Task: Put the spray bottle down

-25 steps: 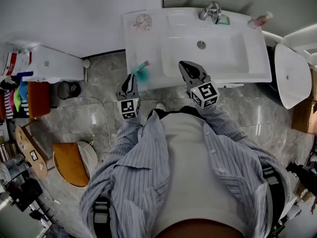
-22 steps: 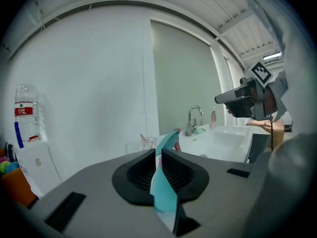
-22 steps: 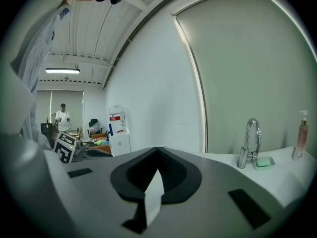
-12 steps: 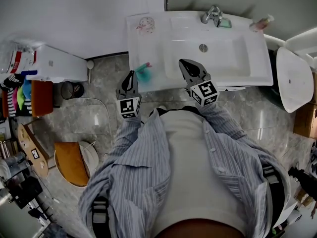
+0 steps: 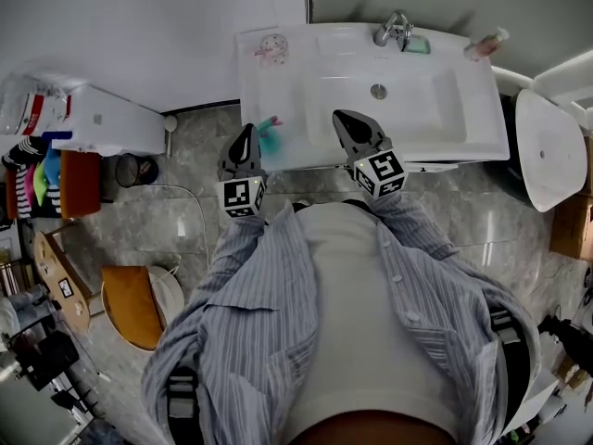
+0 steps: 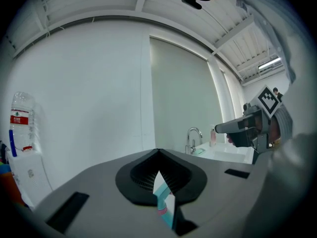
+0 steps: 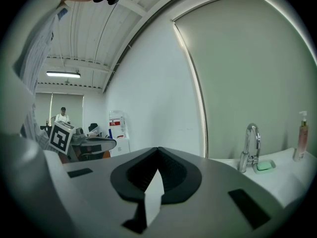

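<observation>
Teal spray bottle (image 5: 266,138) on the sink (image 5: 278,82), pink tip (image 5: 275,120) toward the wall (image 5: 185,26); left gripper (image 5: 245,130) just closed, empty.

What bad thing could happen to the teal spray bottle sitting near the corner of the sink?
The spray bottle sits near the front left corner of the sink top, so a nudge could tip it onto the floor. The left gripper, whose jaws have just closed on nothing, is right beside the bottle and could bump it if it swings sideways.
</observation>
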A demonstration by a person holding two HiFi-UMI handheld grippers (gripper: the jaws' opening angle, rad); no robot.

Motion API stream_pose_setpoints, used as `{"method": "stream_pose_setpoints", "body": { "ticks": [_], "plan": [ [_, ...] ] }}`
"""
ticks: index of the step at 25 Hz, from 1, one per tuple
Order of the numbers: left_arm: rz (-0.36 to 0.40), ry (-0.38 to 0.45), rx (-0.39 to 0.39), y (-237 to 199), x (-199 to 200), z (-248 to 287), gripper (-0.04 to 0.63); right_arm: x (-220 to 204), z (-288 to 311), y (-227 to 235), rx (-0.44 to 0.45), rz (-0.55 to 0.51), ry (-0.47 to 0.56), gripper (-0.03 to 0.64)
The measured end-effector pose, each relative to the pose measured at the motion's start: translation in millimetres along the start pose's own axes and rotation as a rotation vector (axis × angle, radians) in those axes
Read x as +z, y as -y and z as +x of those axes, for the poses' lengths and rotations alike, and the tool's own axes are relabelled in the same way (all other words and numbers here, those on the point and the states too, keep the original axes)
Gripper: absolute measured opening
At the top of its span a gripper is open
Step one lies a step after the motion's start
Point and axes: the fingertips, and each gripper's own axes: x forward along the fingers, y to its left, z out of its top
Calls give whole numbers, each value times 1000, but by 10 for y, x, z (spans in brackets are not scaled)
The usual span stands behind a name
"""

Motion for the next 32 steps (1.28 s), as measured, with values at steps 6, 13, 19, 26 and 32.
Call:
{"method": "stream_pose_setpoints", "body": {
  "ticks": [6, 13, 19, 26, 32],
  "plan": [
    [0, 13, 2, 40, 81, -48, 2, -29, -63, -15, -3, 5, -1, 15],
    [-10, 19, 12, 52, 81, -174, 2, -63, -132, -78, -5, 6, -12, 15],
    [-21, 18, 12, 105, 42, -264, 2, -140, -218, -115, -14, 17, -26, 15],
    [-22, 16, -8, 172, 36, -314, 2, -193, -301, -144, -30, 30, -29, 15],
    [-17, 21, -11, 193, 36, -366, 2, -204, -350, -159, -45, 31, -26, 15]
  ]
}}
